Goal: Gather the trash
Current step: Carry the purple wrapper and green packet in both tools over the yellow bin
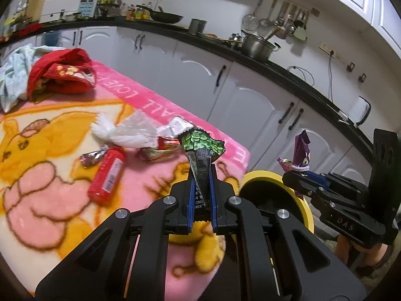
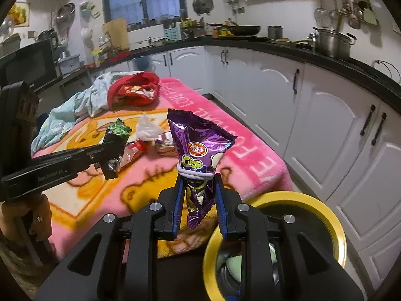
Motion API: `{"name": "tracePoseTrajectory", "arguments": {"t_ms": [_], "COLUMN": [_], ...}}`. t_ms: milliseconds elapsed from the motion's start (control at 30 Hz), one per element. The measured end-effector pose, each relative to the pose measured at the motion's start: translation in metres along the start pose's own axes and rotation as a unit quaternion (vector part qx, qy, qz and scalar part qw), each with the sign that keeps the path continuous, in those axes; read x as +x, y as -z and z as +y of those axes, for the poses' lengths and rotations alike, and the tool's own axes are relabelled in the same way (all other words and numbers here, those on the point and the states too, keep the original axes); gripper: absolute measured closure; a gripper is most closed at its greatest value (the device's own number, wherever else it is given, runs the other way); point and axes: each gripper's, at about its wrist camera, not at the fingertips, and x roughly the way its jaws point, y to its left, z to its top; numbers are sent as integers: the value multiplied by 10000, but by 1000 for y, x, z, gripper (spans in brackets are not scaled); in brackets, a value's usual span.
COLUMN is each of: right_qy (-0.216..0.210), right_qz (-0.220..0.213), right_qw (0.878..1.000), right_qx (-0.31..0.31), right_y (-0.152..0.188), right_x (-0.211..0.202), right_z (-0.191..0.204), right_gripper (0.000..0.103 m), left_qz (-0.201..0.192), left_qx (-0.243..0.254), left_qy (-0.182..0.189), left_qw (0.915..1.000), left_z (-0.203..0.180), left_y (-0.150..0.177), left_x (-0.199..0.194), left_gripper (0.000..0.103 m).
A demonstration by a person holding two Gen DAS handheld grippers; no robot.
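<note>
bin (image 2: 323,207) interior murky, purple packet (image 2: 198,148) foot behind fingers

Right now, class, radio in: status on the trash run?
Left gripper shut on green wrapper. Right gripper shut on purple snack bag. Yellow-rimmed bin close below, unobstructed.

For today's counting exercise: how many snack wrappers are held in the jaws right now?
2. The green wrapper sits in the left gripper; the purple wrapper sits in the right gripper. Other wrappers lie on the blanket.
</note>
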Motion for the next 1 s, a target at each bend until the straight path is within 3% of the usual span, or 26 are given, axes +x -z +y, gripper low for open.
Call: {"name": "tracePoseTrajectory", "arguments": {"t_ms": [500,1000], "right_qy": [459,889], "right_qz": [-45,17], "right_qw": [9977,9928], "right_qx": [492,798], "right_y": [26,57], "right_x": [-26,-44], "right_z": [-50,-92], "right_gripper": [81,81], "left_qz": [264,571], "left_qx": [479,1011], "left_qy": [396,798], "left_qw": [9977,9900], "left_z": [-51,-107], "left_y": [9,26], "left_x": [31,63], "left_gripper": [98,98]}}
